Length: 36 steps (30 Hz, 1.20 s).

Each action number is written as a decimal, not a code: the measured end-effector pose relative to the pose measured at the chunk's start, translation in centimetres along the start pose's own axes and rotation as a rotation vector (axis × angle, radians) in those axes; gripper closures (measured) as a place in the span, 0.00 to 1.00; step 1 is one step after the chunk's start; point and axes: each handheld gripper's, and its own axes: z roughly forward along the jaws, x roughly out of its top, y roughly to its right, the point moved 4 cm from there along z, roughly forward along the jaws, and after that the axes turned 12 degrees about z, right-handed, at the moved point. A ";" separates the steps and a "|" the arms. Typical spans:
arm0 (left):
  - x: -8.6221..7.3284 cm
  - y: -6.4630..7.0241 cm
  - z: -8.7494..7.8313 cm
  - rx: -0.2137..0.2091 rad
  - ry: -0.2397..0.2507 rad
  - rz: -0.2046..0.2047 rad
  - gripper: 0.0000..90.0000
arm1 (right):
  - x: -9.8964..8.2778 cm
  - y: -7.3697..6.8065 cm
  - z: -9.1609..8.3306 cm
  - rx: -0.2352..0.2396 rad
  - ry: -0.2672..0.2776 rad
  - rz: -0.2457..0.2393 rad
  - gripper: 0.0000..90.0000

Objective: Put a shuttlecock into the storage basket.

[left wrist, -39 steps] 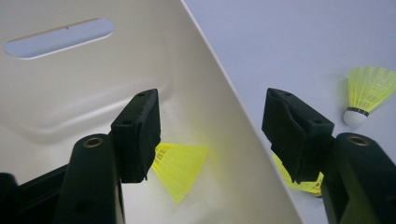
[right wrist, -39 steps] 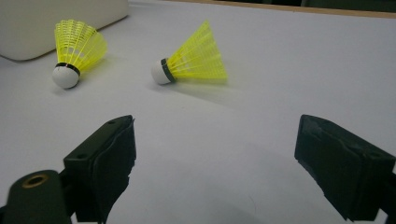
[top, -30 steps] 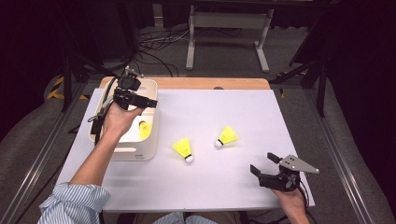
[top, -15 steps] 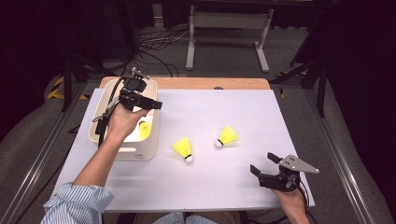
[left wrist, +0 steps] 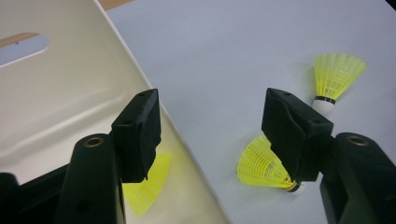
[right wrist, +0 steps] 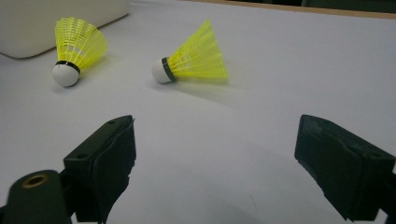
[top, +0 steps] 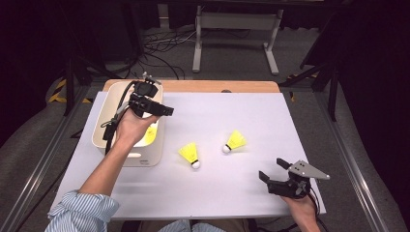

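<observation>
A cream bin (top: 145, 158) stands at the table's left with a yellow shuttlecock (top: 151, 134) lying inside it. My left gripper (top: 162, 109) hovers open over the bin's right rim with nothing between its fingers. In the left gripper view, the left gripper (left wrist: 210, 100) straddles the bin wall (left wrist: 70, 93); the binned shuttlecock (left wrist: 149, 186) lies below. Two more yellow shuttlecocks (top: 189, 153) (top: 234, 141) lie on the white table top. My right gripper (top: 272, 169) rests open near the front right edge; in its own view the right gripper (right wrist: 215, 128) faces both shuttlecocks (right wrist: 77, 42) (right wrist: 198, 53).
The white table top (top: 251, 111) has a wooden strip along its far edge. Metal rails run along both sides, and a stand and cables sit on the floor beyond. A person's sleeved left forearm (top: 96, 188) reaches across the front left.
My left gripper has drifted slightly to the right over the bin's rim. The right gripper and the shuttlecocks have not moved.
</observation>
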 end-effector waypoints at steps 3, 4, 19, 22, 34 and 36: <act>0.1 0.3 0.1 -0.005 -0.006 0.009 0.43 | 0.0 0.0 0.0 0.001 0.000 0.000 0.14; 0.1 0.4 0.2 -0.007 -0.007 0.011 0.43 | 0.0 0.0 0.0 0.001 0.001 0.000 0.14; 0.2 2.5 1.1 -0.036 -0.009 0.050 0.44 | 0.0 0.0 0.0 0.002 0.002 -0.003 0.14; 0.1 3.0 1.3 -0.040 -0.023 0.073 0.44 | 0.0 0.0 0.0 0.002 0.001 -0.004 0.14; -0.3 4.1 2.0 -0.054 -0.041 0.082 0.44 | 0.0 -0.1 -0.1 0.004 0.002 -0.004 0.14; -0.4 4.3 2.0 -0.060 -0.043 0.078 0.44 | 0.0 -0.1 -0.1 0.004 0.001 -0.005 0.14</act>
